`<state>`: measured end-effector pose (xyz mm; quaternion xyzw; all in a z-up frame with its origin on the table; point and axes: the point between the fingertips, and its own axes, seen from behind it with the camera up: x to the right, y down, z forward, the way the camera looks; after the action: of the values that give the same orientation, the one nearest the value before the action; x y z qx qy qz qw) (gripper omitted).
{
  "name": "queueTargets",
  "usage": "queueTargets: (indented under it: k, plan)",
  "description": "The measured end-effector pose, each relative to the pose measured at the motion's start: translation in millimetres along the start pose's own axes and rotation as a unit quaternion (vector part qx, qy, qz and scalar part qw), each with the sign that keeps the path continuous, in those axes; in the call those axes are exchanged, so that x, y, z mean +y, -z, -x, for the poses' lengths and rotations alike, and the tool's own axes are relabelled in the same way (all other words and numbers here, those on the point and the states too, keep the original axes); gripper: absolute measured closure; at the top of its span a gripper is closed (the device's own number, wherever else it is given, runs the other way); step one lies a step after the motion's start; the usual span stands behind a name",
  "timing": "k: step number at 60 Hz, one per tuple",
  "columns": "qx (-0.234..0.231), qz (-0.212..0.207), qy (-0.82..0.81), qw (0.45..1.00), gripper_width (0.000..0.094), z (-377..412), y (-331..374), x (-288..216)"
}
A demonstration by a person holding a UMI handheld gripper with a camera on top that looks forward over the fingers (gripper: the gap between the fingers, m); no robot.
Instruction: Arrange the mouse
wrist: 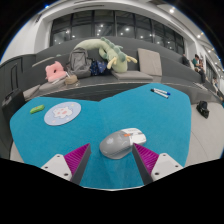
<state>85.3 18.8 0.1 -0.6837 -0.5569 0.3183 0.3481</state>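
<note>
A grey computer mouse [117, 145] lies on the teal table surface [90, 130], between my fingertips and slightly ahead of them. A small white piece with an orange mark [137, 134] sits right behind the mouse on its right. My gripper [112, 156] is open, its magenta pads [78, 157] on either side of the mouse with a gap at each side. The mouse rests on the table.
A round white disc [62, 112] lies on the table to the left, with a small green thing [37, 108] further left. A pen-like item [160, 93] lies at the far right. Plush toys [100, 52] sit on the grey surface beyond the table.
</note>
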Motion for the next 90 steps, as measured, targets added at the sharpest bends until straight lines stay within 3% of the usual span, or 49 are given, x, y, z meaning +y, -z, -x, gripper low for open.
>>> queueTargets:
  k: [41, 43, 49, 56, 62, 76, 82, 90]
  plan:
    - [0.014, 0.009, 0.034, 0.999, 0.0076, 2, -112, -61]
    - [0.019, 0.01, 0.036, 0.999, 0.0093, 0, -113, -61]
    - [0.045, 0.014, 0.046, 0.998, 0.0465, -15, -117, -58]
    - [0.037, 0.022, 0.048, 0.998, 0.0559, -10, -113, -62]
    - [0.027, -0.009, 0.032, 0.999, 0.0575, 10, -100, -102]
    - [-0.065, -0.058, 0.023, 0.996, 0.0576, 148, -100, -204]
    - [-0.087, -0.041, 0.034, 0.995, 0.0577, 205, -123, -199]
    - [-0.083, 0.006, 0.053, 0.995, 0.0577, 241, -158, -154]
